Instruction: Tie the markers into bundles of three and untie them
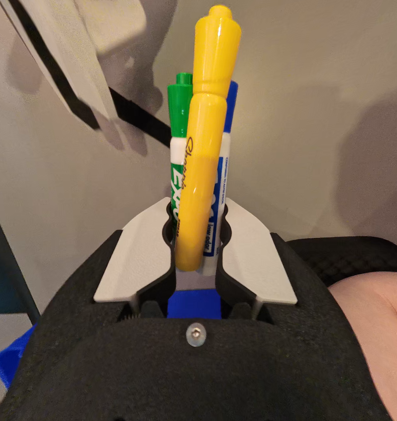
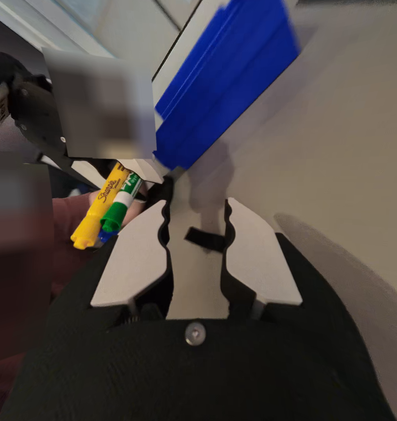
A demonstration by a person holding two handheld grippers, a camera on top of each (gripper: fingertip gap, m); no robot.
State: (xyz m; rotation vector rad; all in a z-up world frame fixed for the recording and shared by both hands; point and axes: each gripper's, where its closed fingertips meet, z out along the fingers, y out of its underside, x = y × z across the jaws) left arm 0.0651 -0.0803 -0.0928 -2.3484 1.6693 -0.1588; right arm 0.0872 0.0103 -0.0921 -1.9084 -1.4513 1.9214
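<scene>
My left gripper [image 1: 196, 205] is shut on three markers held side by side: a yellow marker [image 1: 206, 141] in front, a green marker [image 1: 179, 109] and a blue marker [image 1: 229, 109] behind it. A black strap [image 1: 143, 118] runs from the markers up left to my right gripper [image 1: 95, 118], which is blurred there. In the right wrist view the right gripper [image 2: 196, 202] has its jaws apart, and the strap's end [image 2: 204, 241] lies against the inner side of its right finger. The same markers [image 2: 106, 205] show at the left.
A blue bin [image 2: 227, 86] is blurred near the table's edge, above the right gripper. A person's arm [image 1: 375, 337] and a black chair back [image 1: 352, 255] are at the right. The beige table top [image 1: 307, 136] lies behind the markers.
</scene>
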